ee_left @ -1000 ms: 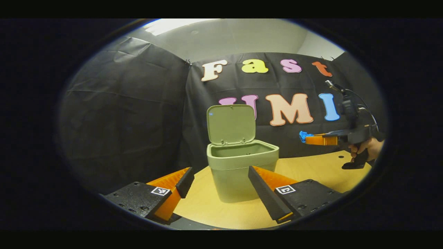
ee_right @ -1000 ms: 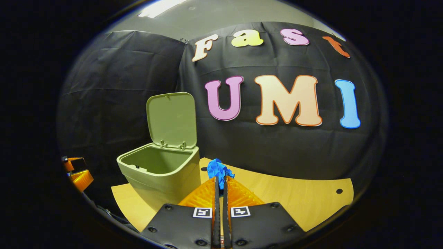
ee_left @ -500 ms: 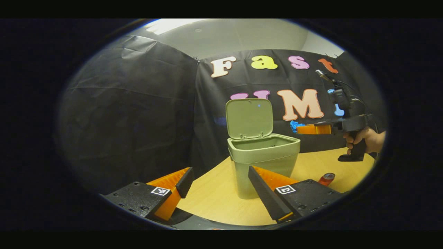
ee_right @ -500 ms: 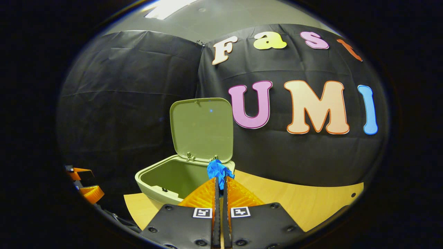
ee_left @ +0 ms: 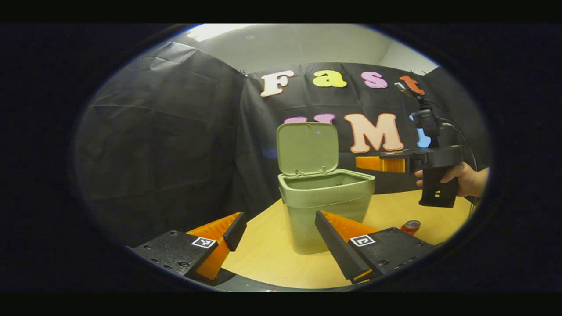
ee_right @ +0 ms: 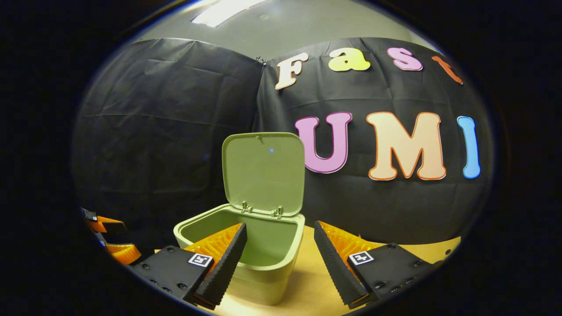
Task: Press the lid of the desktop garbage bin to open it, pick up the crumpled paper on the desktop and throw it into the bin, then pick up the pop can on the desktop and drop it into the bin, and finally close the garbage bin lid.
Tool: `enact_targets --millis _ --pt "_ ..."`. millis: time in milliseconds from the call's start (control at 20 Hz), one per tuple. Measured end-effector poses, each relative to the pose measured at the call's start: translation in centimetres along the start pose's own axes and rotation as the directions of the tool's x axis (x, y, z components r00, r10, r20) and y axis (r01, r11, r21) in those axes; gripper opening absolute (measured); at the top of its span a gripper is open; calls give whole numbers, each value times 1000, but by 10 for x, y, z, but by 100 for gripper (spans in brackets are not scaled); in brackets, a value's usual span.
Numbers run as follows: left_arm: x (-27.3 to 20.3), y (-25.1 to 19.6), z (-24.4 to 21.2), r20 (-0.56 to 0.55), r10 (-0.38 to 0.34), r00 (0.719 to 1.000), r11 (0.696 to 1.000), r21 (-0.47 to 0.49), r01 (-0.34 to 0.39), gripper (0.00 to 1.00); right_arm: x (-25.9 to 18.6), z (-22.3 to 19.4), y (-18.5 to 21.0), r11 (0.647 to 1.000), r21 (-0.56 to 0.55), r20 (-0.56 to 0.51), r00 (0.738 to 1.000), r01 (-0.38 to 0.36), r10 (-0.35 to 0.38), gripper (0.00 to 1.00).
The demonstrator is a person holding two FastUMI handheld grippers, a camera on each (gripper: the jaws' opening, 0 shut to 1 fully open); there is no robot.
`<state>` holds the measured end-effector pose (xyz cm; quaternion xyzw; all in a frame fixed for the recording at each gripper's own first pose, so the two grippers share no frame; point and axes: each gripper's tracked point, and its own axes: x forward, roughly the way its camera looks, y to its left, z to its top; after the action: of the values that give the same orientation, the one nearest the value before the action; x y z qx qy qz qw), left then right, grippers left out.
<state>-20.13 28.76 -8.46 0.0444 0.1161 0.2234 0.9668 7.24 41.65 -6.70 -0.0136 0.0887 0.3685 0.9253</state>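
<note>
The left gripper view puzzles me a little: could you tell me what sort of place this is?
Probably a small recording booth rather than a home: black cloth wall draped round a light wooden table, which carries a green desktop bin and a red can.

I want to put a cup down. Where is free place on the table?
Bare wood lies in front of the bin, toward the left gripper, and right of it behind the pop can. Crowded: above the bin, where the right gripper hangs.

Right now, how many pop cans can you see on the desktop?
1. A pop can lies on the desktop, right of the green bin, partly behind the left claw. Others may be hidden behind the bin.
</note>
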Motion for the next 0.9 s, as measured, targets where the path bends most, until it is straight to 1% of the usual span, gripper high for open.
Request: enact_targets --millis 100,250,300,350,400,550,600,650,700,800,850,900 --pt "4 -20 4 12 -42 999 999 -7 42 95 -14 7 -19 999 10 25 999 41 -41 96" --pt "9 -53 7 22 -112 994 994 -13 112 95 -37 9 -54 994 21 34 993 109 -109 96" --pt "11 -64 10 24 -133 991 991 -15 134 99 -47 7 -68 990 24 30 990 136 -137 96" --pt "12 -75 10 26 -156 987 987 -19 157 98 -55 6 -81 986 28 28 986 161 -162 96" --pt "14 -86 11 27 -177 984 984 -23 178 95 -65 5 -94 982 32 24 982 185 -186 96" --pt "18 -122 10 30 -244 969 969 -29 245 95 -96 2 -133 964 41 15 965 262 -263 96" --pt "20 -133 10 29 -265 964 963 -30 266 98 -107 1 -145 957 44 14 958 285 -286 96" --pt "21 -145 10 28 -288 957 957 -34 288 99 -117 -1 -156 950 48 12 951 309 -310 96" --pt "22 -157 9 25 -310 951 950 -37 310 95 -128 -3 -167 942 51 7 943 332 -333 96" --pt "25 -182 7 21 -350 936 936 -40 351 95 -147 -9 -186 927 62 -5 929 370 -370 96" --pt "27 -194 5 15 -372 928 927 -41 372 98 -156 -12 -194 919 68 -9 922 388 -388 96" --pt "29 -206 3 10 -391 921 920 -43 391 95 -164 -16 -202 912 74 -17 914 404 -404 96"
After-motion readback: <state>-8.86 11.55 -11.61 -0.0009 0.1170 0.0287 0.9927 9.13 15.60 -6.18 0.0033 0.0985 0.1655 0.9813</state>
